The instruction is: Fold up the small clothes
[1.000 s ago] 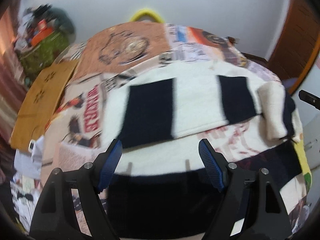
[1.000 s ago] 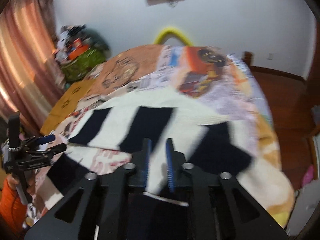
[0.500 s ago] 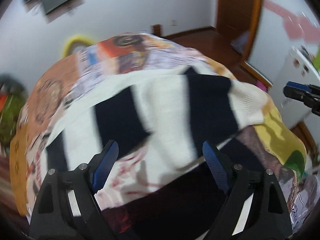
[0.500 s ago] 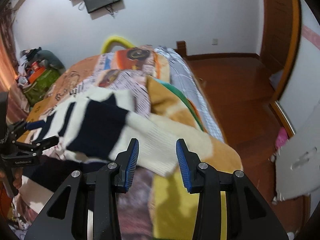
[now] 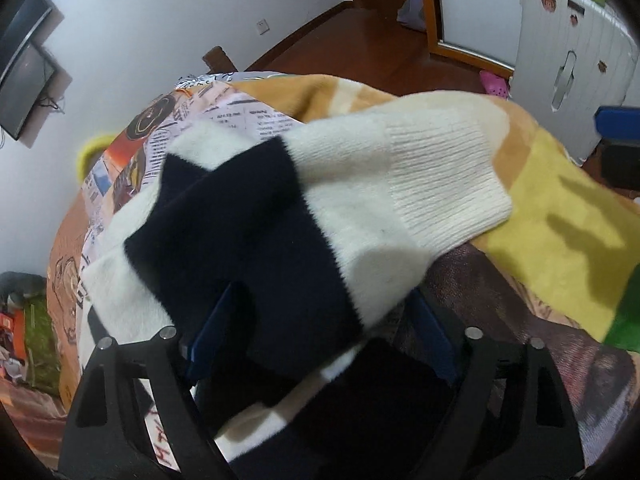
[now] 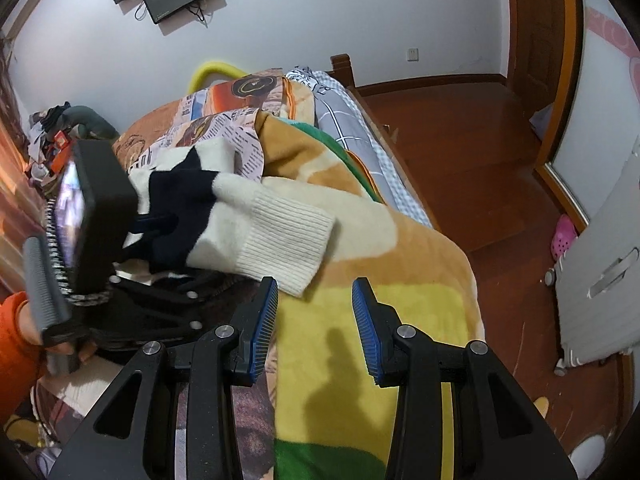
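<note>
A cream and navy striped knit garment lies on the bed, its ribbed cream cuff pointing right. In the left wrist view my left gripper is open, with the garment's navy band draped over and between its blue pads. In the right wrist view the same garment lies left of centre with its cuff just beyond my right gripper, which is open and empty above the yellow blanket. The left gripper tool shows at the left there.
A patterned blanket in yellow, tan and green covers the bed. The bed's right edge drops to a wooden floor. A white cabinet stands at the right. Clutter is piled at the far left by the wall.
My right gripper has let go of the garment and opened wide, drawing back to the right. My left gripper has swung right and moved in under the garment's navy band.
</note>
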Demonstrator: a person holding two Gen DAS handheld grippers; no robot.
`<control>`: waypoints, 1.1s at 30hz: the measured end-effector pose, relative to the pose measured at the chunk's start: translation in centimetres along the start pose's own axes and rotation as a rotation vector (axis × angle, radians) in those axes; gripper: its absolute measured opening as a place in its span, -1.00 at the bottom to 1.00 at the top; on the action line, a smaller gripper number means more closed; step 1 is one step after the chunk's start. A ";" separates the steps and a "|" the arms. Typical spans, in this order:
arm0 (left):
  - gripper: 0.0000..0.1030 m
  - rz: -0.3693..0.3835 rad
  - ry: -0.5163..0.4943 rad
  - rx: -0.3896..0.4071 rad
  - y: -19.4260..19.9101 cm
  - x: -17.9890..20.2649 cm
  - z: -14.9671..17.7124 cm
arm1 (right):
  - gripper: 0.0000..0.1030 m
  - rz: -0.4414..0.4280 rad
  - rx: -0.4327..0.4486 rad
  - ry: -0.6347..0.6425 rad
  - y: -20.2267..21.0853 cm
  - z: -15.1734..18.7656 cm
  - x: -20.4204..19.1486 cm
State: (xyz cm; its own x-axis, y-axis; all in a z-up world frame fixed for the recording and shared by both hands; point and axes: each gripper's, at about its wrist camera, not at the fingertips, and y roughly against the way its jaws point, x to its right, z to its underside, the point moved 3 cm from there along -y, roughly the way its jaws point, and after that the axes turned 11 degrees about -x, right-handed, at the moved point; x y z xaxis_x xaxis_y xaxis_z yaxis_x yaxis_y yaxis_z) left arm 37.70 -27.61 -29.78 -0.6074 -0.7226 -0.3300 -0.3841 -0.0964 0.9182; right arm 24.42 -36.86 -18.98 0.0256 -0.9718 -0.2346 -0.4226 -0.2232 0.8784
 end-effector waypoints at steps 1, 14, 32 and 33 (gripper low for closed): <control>0.55 -0.008 0.000 0.001 -0.2 0.0 0.0 | -0.31 -0.001 -0.001 -0.002 0.0 0.1 0.0; -0.63 0.158 0.297 0.117 4.4 -7.7 1.9 | -0.31 -0.016 0.006 -0.003 -0.3 -0.2 -1.0; -0.59 0.255 0.766 0.091 4.6 -23.6 16.9 | -0.31 -0.069 0.005 0.164 -3.2 -3.6 -9.9; -0.56 0.266 0.789 0.073 3.9 -23.8 18.0 | -0.31 -0.073 -0.001 0.177 -3.6 -3.7 -10.6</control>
State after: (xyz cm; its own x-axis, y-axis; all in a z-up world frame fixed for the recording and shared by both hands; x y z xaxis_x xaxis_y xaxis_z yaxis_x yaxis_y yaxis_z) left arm 38.14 1.53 -22.23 -0.0289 -0.9849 0.1708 -0.3578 0.1698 0.9182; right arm 29.03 -26.05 -18.14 0.2148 -0.9513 -0.2209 -0.4128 -0.2934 0.8623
